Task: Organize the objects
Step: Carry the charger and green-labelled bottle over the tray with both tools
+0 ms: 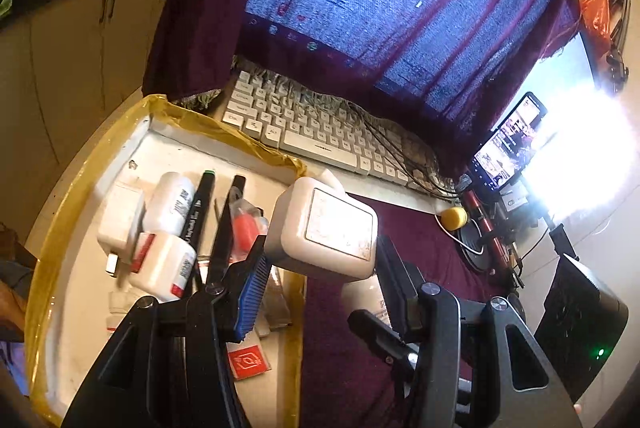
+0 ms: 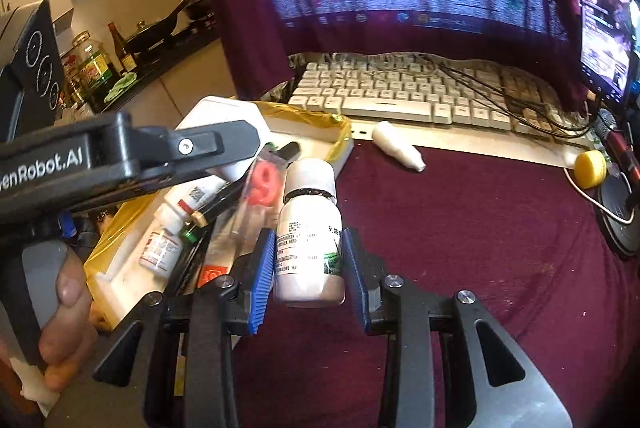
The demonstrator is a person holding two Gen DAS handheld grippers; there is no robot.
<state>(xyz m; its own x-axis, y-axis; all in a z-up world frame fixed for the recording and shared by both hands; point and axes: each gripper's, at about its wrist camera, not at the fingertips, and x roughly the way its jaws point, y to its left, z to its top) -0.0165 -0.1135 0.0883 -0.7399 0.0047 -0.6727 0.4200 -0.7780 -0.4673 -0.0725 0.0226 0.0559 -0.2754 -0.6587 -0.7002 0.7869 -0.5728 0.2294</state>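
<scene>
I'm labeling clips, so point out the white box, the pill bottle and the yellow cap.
white box (image 1: pixel 340 228), left wrist view, on its framed front panel.
pill bottle (image 2: pixel 308 248), right wrist view, on its label.
yellow cap (image 2: pixel 590 169), right wrist view, on its side.

I see the tray (image 1: pixel 80 184) at lower left of the left wrist view, holding a charger (image 1: pixel 120 220), small bottles (image 1: pixel 170 202) and markers (image 1: pixel 200 204) side by side. Behind it lies the keyboard (image 1: pixel 304 124) (partly under the draped cloth (image 1: pixel 200 8)); the phone (image 1: pixel 508 144) stands at right.
</scene>
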